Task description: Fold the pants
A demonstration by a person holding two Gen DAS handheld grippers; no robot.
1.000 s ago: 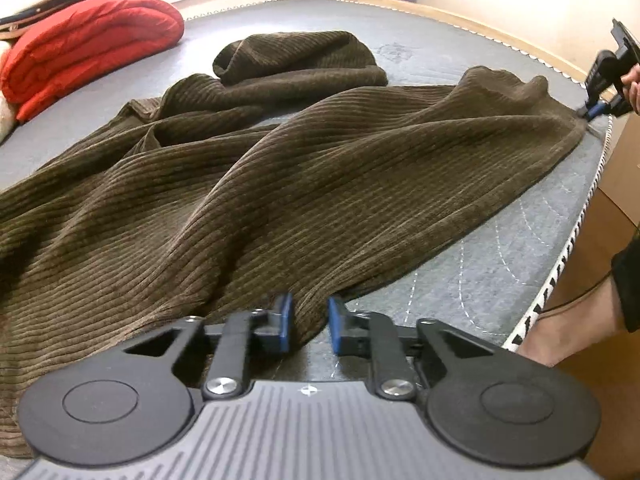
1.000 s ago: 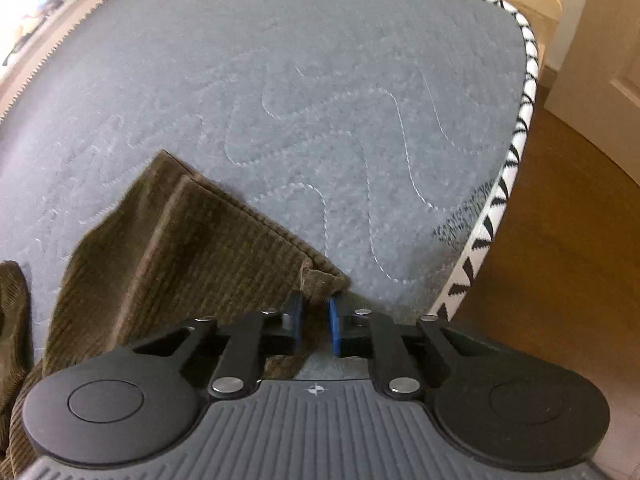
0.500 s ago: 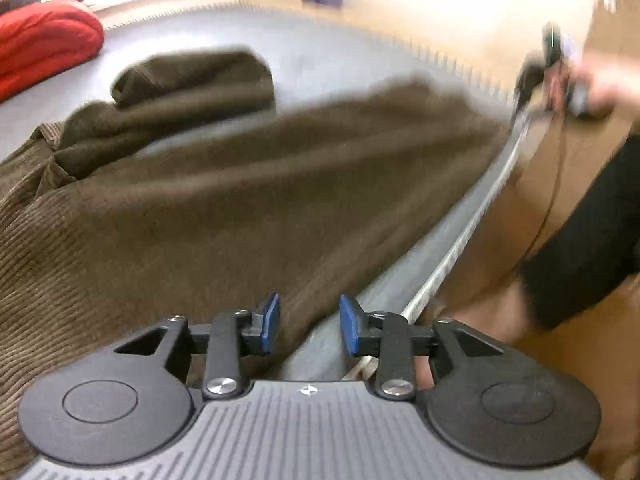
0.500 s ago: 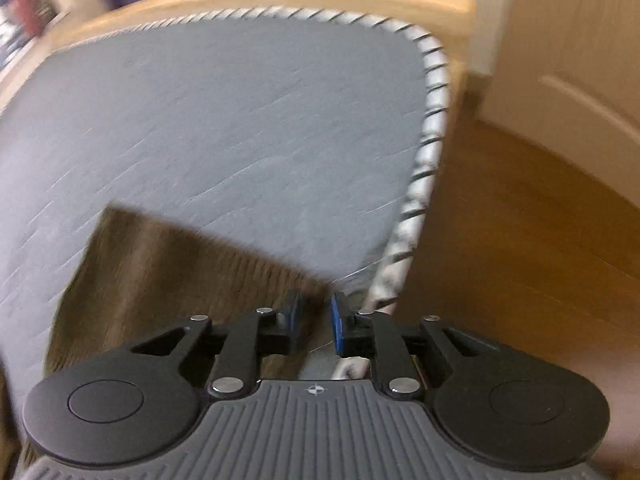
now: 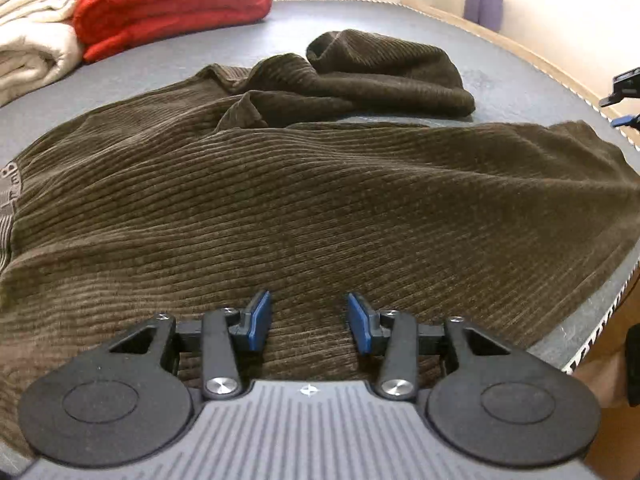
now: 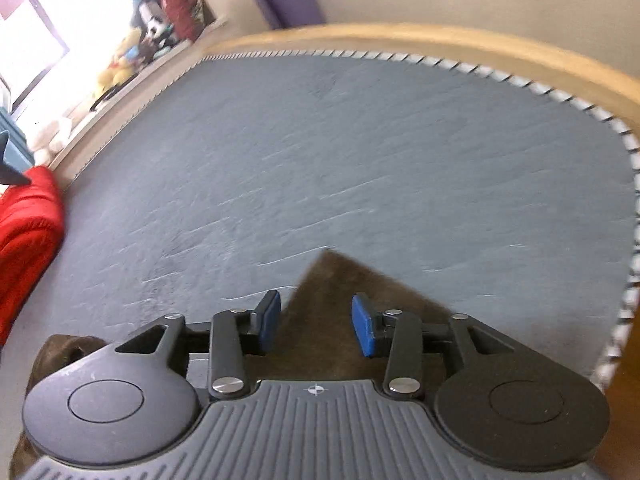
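Note:
The brown corduroy pants (image 5: 320,200) lie spread on the grey mattress (image 5: 520,80), one leg stretched to the right, the other bunched at the back (image 5: 384,68). My left gripper (image 5: 308,320) is open and empty just above the near part of the pants. My right gripper (image 6: 316,320) is open and empty above a corner of the pant leg (image 6: 340,292). The right gripper also shows at the right edge of the left wrist view (image 5: 626,100).
A red blanket (image 5: 168,4) and a cream blanket (image 5: 32,32) lie folded at the back left of the mattress. The mattress edge with striped piping (image 6: 628,280) and wooden frame (image 6: 440,40) runs along the right. Floor lies beyond.
Both grippers were shut on the pant leg's edge and have opened and let go. Both have lifted and swung over the mattress; the leg now lies flatter near the bed's edge.

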